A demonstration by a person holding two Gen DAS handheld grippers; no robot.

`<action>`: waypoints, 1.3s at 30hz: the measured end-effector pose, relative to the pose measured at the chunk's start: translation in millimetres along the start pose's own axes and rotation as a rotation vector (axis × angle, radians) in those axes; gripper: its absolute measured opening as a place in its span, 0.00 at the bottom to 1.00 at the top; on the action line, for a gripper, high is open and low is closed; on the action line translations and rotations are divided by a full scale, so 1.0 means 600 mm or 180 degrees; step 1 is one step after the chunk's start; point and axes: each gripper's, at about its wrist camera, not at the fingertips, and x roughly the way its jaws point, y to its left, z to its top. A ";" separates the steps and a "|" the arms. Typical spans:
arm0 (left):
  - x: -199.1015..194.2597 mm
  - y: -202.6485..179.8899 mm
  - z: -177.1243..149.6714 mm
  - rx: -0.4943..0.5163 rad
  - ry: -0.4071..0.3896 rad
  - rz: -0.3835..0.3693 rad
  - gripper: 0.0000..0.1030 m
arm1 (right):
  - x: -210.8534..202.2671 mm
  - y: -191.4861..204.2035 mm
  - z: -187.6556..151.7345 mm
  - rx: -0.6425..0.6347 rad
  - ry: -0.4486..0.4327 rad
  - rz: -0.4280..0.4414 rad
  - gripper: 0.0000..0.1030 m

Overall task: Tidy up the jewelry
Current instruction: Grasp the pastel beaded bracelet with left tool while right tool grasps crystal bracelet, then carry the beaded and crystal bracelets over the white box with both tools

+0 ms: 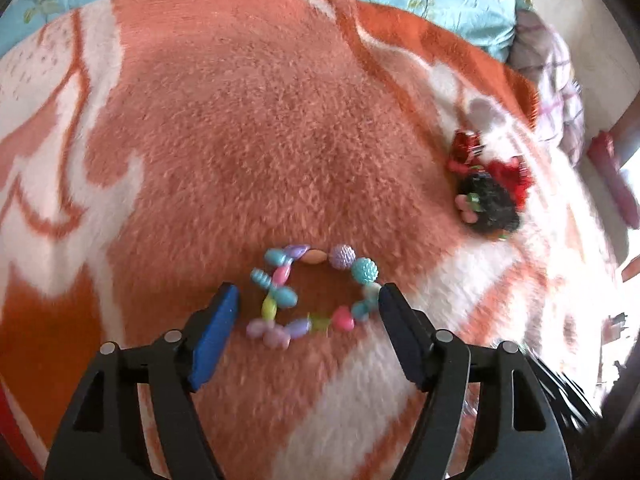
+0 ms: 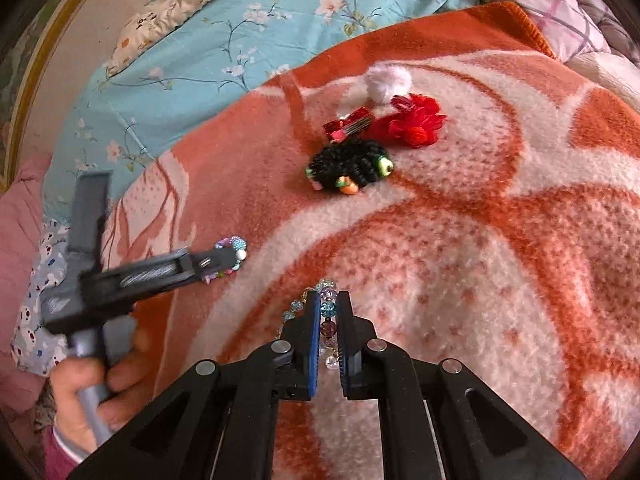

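A pastel bead bracelet [image 1: 310, 290] lies on the orange and white blanket [image 1: 240, 140], between the fingertips of my left gripper [image 1: 308, 294], which is open around it; the right fingertip [image 1: 390, 300] touches its beads. In the right wrist view the left gripper [image 2: 230, 258] sits over that bracelet [image 2: 234, 246]. My right gripper [image 2: 329, 304] is shut on a crystal bead bracelet [image 2: 328, 308] of blue, purple and clear beads, held just above the blanket [image 2: 480, 280].
A pile of hair accessories lies further off: a black curly scrunchie [image 2: 346, 164], red bow clip [image 2: 350, 124], red flower [image 2: 416, 120] and white pompom [image 2: 388, 80]. The scrunchie [image 1: 490, 200] shows right of the left gripper. Blue floral sheet [image 2: 240, 20] and pillows lie beyond.
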 end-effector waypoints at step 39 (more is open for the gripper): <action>-0.300 0.190 -0.272 -0.0606 -0.0669 0.0044 0.10 | -0.041 0.252 -0.072 -0.0719 0.0072 0.0779 0.07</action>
